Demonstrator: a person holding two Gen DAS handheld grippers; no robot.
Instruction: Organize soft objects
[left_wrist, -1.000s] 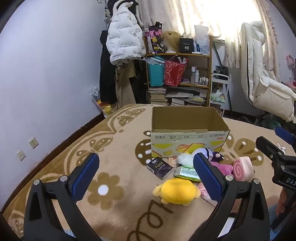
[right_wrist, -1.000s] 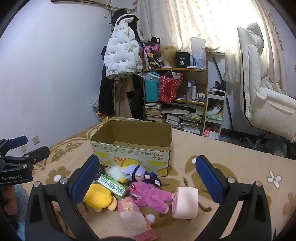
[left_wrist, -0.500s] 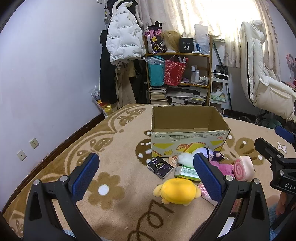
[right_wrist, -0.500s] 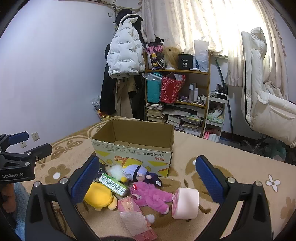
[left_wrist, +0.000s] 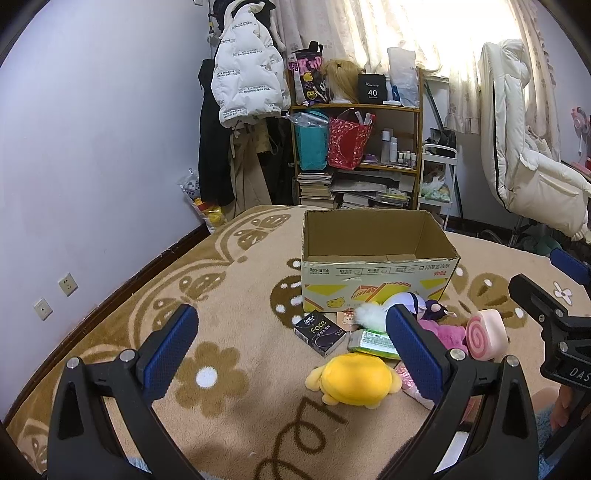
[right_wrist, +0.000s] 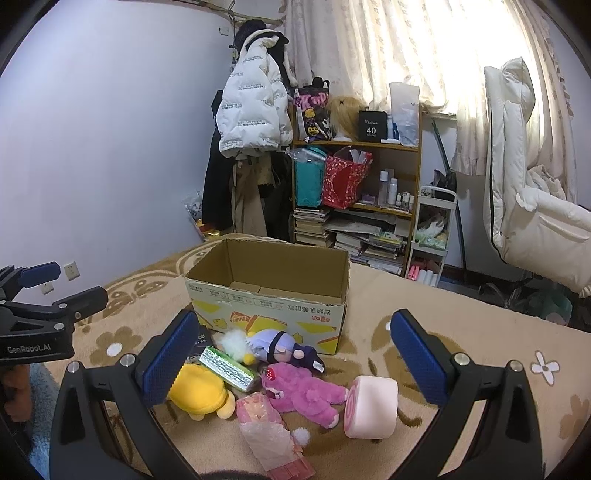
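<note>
You held both hand-held grippers wide open and empty over the patterned carpet (left_wrist: 229, 295): left hand-held gripper (left_wrist: 291, 332), right hand-held gripper (right_wrist: 295, 332). Cardboard box (right_wrist: 273, 295) sat open-topped at 12 o'clock from the right one, nothing visible inside. Soft things lay in a cluster against the box's near side: yellow plush (right_wrist: 199, 391) at 7 o'clock, pink plush (right_wrist: 306, 387) at 6, purple doll (right_wrist: 277, 343) just behind it touching the box front, pink roll cushion (right_wrist: 371, 406) at 5 o'clock. Green packet (right_wrist: 227, 367) leaned on the yellow plush; pink wrapped packet (right_wrist: 269, 439) lay nearest you. From the left view, a dark Face box (left_wrist: 319, 333) sat at 12 o'clock, just beside the green packet. Shelf (left_wrist: 354, 155) stood behind the box.
</note>
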